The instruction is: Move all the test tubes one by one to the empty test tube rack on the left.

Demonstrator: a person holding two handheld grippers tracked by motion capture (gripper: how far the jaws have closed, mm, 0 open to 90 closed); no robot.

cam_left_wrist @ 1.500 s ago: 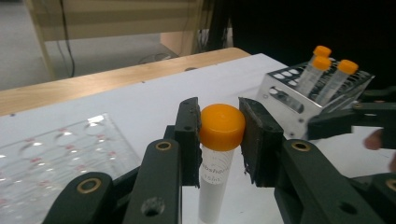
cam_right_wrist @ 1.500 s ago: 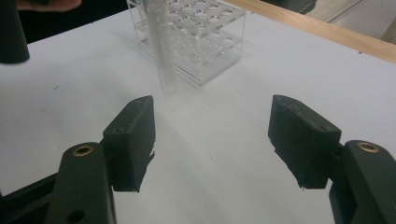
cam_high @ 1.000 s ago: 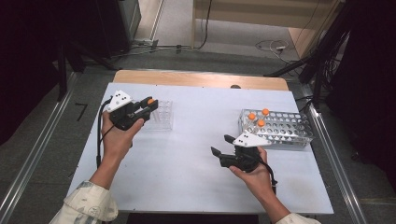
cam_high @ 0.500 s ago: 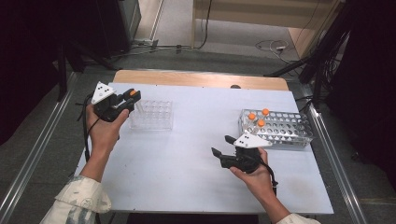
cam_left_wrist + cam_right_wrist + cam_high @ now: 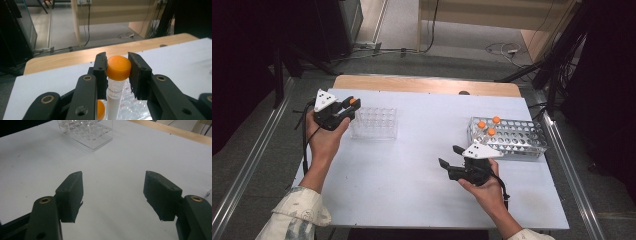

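Observation:
My left gripper point(image 5: 350, 105) is at the table's left side, just left of a clear plastic rack point(image 5: 374, 123), and is shut on a white tube with an orange cap point(image 5: 354, 101). In the left gripper view the pads point(image 5: 100, 72) clamp the orange-capped tube point(image 5: 118, 68) just under its cap, with the tube upright and the clear rack point(image 5: 130, 105) below it. My right gripper point(image 5: 451, 156) rests low near the table's front right, jaws wide apart with nothing between them. In its own view the right gripper point(image 5: 113, 192) faces bare white tabletop, the clear rack point(image 5: 86, 131) farther off.
A metal wire rack point(image 5: 512, 140) stands at the right of the white table point(image 5: 412, 190) and holds three orange-capped tubes point(image 5: 490, 126). A wooden strip point(image 5: 427, 84) runs along the far edge. A second orange patch point(image 5: 100, 110) shows under the left jaw.
The left hand has carried the tube leftwards, from above the clear rack to just beside its left end. The right hand has stayed put.

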